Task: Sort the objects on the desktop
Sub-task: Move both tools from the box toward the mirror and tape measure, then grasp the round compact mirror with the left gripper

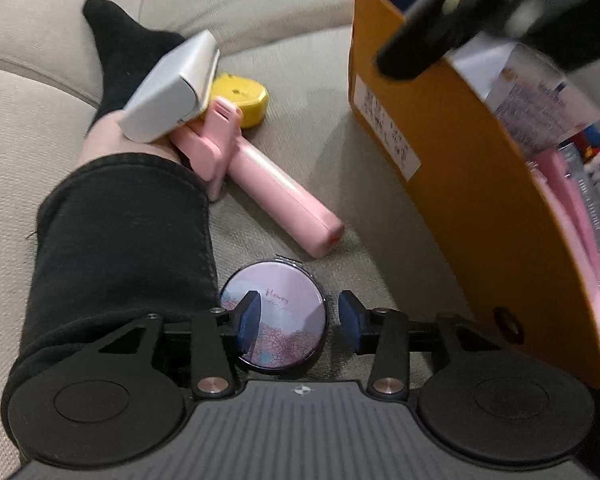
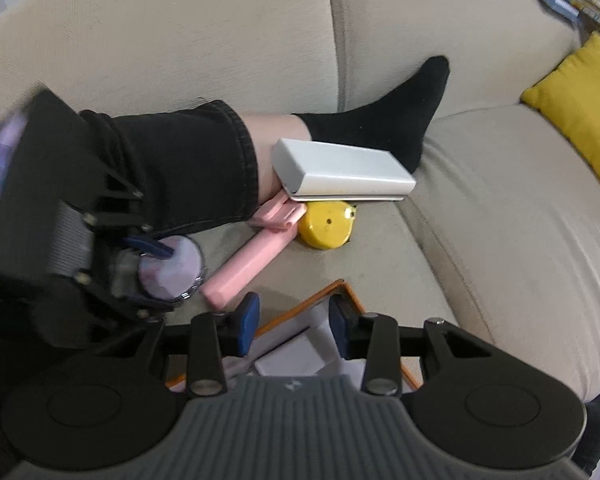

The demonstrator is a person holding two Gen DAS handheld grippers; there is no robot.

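Sofa seat: the beige fabric sofa cushion [image 1: 320, 80] carries everything here; there is no worktop.
Leg: a person's leg in a black trouser and black sock [image 1: 120, 240] lies along the left, touching the round mirror's left side.
Leaning pile: a white rectangular hard case [image 1: 168, 92] rests against the leg, on top of a yellow rounded tape measure [image 1: 248, 100] and the hinged head of a pink plastic folding stick [image 1: 276, 196].
Task's thing: the round compact mirror with a lilac printed lid [image 1: 284, 312] lies flat on the seat, just beside the pink stick's near end and well left of the box.
Left claw [image 1: 300, 312]: wide and pointing steeply down. The mirror sits between its blue pads [image 1: 252, 320], but the right one stands clear of the rim, so nothing is gripped.
Step in hand: I judge it to be taking the mirror.
How to do it well: centre the pads across the widest part of the disc and sink them until they flank the rim, not the lid. Close squarely (a thin smooth disc will likely squirt out of a skewed pinch). Keep the left finger off the trouser cloth.
Box: the orange cardboard box [image 1: 460, 160], already holding papers and pink items, stands open to the right, the likely destination.
Right claw [image 2: 294, 324]: partly open and empty, hanging over the box's corner. It should clear away before the mirror comes across.
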